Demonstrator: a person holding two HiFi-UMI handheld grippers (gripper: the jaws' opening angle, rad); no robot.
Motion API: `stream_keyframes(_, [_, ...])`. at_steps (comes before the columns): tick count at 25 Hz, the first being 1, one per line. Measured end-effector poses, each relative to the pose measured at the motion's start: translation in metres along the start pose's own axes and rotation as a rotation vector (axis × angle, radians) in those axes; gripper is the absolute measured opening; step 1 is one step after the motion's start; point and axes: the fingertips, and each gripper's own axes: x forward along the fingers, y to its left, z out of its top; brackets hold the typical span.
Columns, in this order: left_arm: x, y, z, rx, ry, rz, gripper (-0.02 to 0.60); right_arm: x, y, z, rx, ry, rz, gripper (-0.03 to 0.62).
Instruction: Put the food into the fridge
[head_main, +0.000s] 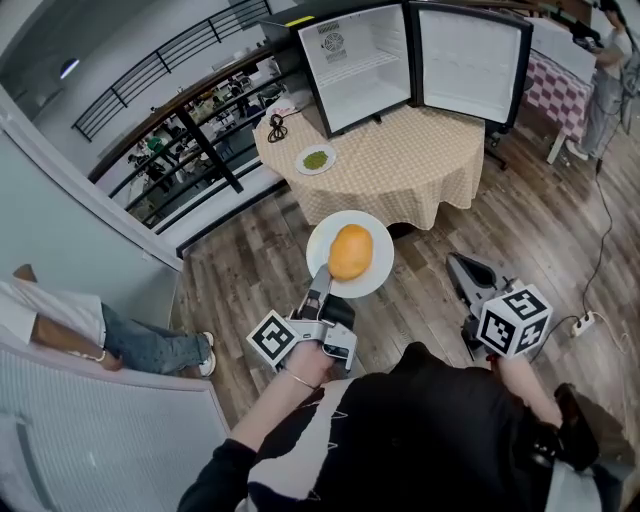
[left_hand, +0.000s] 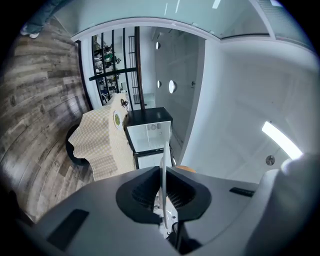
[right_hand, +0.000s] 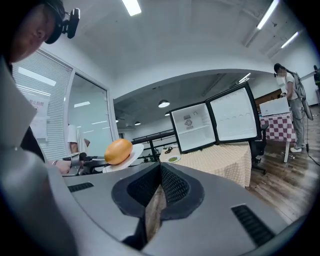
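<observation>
Head view, with both gripper views. The left gripper (head_main: 321, 282), at lower centre of the head view, has its jaws pinching the near rim of a round white plate (head_main: 378, 268). In the left gripper view the rim appears edge-on as a thin pale line between the two ribbed pads. On the plate lies a smooth, rounded orange-yellow piece of food (head_main: 350, 252), resting near the plate's middle. Plate and food are held in the air above the wooden plank floor (head_main: 250, 270), short of the table and well apart from the fridge.

The right gripper (head_main: 455, 264), at lower right, has its jaws pressed together at the tips with nothing between them. Only floor shows through the narrow slit nearer their base.

At upper centre, a round tabletop covered with a beige checked cloth (head_main: 420, 165) carries a small white fridge (head_main: 355, 70). Its door (head_main: 470, 60) is swung fully open to the right and its interior is lit. Near the tabletop's left edge sits a small white dish of green food (head_main: 316, 159).
</observation>
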Motion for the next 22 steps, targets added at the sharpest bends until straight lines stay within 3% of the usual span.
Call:
stream_keyframes(9, [0.072,-0.012,0.013,0.008,0.057,-0.046,0.018,0.032,-0.036,0.022,-0.021,-0.005,-0.038,0.015])
stream_keyframes(22, [0.215,0.014,0.020,-0.033,-0.007,-0.037,0.020,0.136,-0.151,0.082,-0.040,0.004,0.035,0.015])
